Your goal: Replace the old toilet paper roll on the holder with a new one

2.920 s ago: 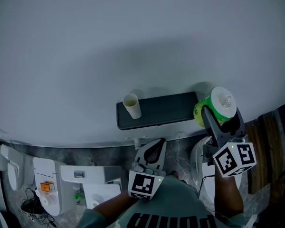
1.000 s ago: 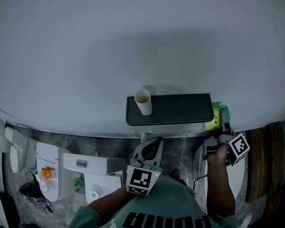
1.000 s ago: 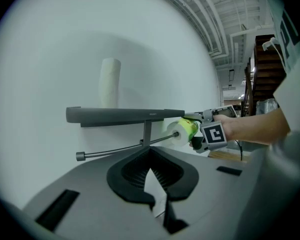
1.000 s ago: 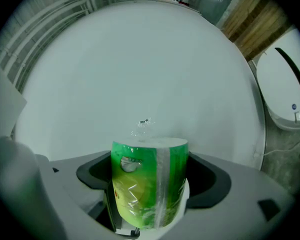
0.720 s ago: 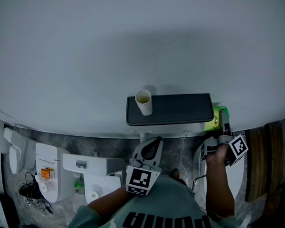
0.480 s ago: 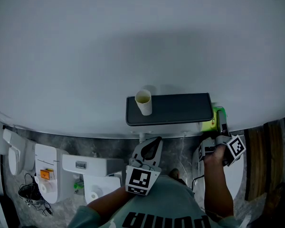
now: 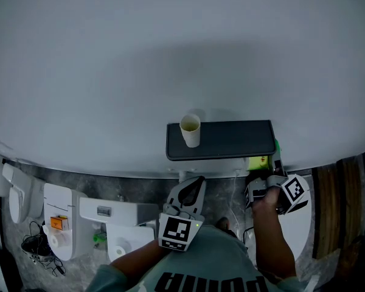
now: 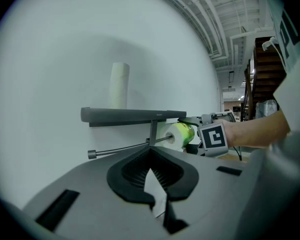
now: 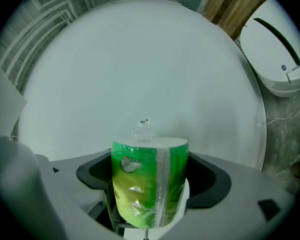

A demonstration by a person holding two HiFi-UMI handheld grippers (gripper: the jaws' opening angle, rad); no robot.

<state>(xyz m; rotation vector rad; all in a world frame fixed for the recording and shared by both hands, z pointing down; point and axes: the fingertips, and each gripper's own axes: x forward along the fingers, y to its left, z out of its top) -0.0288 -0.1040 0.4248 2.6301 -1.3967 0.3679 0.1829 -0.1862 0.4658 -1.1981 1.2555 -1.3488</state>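
Right claw (image 7: 264, 175) is clamped on the new roll (image 9: 147, 184), which is green and white and in clear plastic wrap. The jaws press on both sides of it, with the roll's end pointing away from the camera towards the wall (image 9: 140, 59).

In the left gripper view the new roll sits under the right end of the holder shelf (image 8: 125, 115), level with the rod (image 8: 120, 148). The rod's right tip meets the centre of the roll's white end face. Can't tell whether it has entered the core.

The old cardboard tube (image 7: 190, 129) stands upright on the left part of the shelf, bare, with no paper on it. The rest of the rod, out to the knob at its left end, is bare too.

Left claw (image 7: 196, 187) is below the shelf, pointing up at it and apart from it. Its jaws are together with nothing in them.

A white toilet lid (image 9: 277, 49) shows at the right edge of the right gripper view.
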